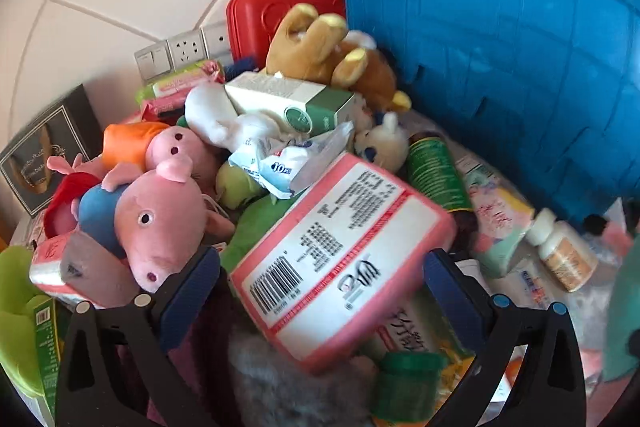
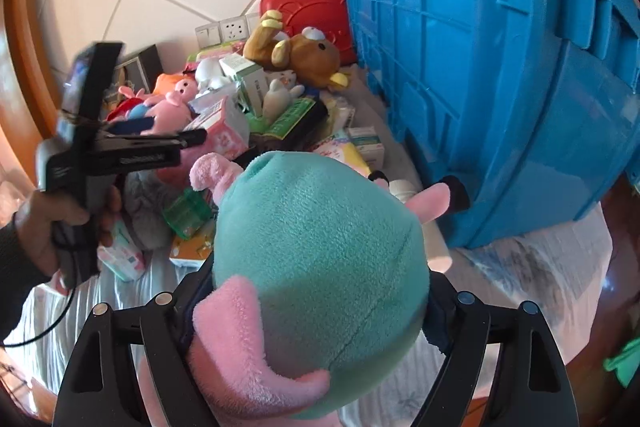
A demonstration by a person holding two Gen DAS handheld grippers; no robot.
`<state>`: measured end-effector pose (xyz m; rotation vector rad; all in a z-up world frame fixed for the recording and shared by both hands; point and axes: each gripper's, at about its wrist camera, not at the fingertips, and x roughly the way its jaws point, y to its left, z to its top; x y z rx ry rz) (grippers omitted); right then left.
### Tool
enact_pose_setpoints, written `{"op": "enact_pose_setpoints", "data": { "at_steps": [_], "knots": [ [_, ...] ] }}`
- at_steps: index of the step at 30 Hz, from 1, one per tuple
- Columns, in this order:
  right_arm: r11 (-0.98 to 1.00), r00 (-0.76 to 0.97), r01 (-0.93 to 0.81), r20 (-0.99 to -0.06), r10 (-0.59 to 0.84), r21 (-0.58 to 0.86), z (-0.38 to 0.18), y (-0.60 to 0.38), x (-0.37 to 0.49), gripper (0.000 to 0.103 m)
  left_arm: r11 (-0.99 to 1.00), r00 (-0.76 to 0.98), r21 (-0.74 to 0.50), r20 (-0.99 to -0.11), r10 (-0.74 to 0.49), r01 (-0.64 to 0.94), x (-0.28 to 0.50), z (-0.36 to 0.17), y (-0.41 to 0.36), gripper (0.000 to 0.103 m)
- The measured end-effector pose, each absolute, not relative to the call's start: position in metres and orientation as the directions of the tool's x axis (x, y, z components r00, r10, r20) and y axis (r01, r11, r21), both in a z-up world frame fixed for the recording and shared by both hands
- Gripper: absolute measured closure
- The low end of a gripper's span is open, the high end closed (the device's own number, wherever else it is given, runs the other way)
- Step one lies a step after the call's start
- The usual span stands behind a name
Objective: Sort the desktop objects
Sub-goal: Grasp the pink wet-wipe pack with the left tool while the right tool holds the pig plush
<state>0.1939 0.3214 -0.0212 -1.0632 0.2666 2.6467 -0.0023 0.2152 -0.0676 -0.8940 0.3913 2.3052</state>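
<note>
A mixed pile of plush toys, boxes and bottles covers the table. In the left wrist view my left gripper (image 1: 320, 279) stands wide open over the pile. A pink tissue pack (image 1: 340, 259) lies between its fingers (image 1: 192, 287), and a gap shows at the left pad. The right wrist view shows that gripper (image 2: 196, 139) from the side, held by a hand (image 2: 44, 227) and pointing into the pile. My right gripper (image 2: 314, 299) is shut on a teal and pink plush toy (image 2: 320, 247) that fills the space between its jaws and hides the table ahead.
A big blue crate (image 1: 500, 47) (image 2: 480, 67) stands on the right. At the back wall are a red case (image 1: 288, 7) and sockets (image 1: 184, 49). The pile holds a brown bear (image 1: 320, 47), a pink pig plush (image 1: 160, 219), a green bottle (image 1: 436, 171) and a white pill bottle (image 1: 560, 255).
</note>
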Motion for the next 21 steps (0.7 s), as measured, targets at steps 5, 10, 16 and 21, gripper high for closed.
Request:
{"op": "enact_pose_setpoints", "data": {
  "at_steps": [5, 10, 16, 21],
  "knots": [
    [-0.948, -0.707, -0.314, -0.681, 0.193, 0.058, -0.012, 0.323, 0.191, 0.018, -0.751, -0.54, 0.036, -0.719, 0.438, -0.659, -0.01, -0.083, 0.23, 0.0],
    [-0.956, -0.713, -0.287, -0.681, 0.169, 0.063, -0.012, 0.319, 0.18, 0.018, -0.752, -0.53, 0.076, -0.755, 0.385, -0.655, -0.029, -0.095, 0.249, 0.0],
    [-0.965, -0.718, -0.253, -0.681, 0.144, 0.064, -0.013, 0.313, 0.166, 0.017, -0.812, -0.537, 0.08, -0.786, 0.305, -0.578, -0.062, -0.113, 0.262, 0.0],
    [-0.97, -0.728, -0.23, -0.674, 0.121, 0.075, -0.009, 0.313, 0.16, 0.018, -0.831, -0.58, 0.06, -0.744, 0.332, -0.553, -0.06, -0.108, 0.255, 0.028]
  ]
}}
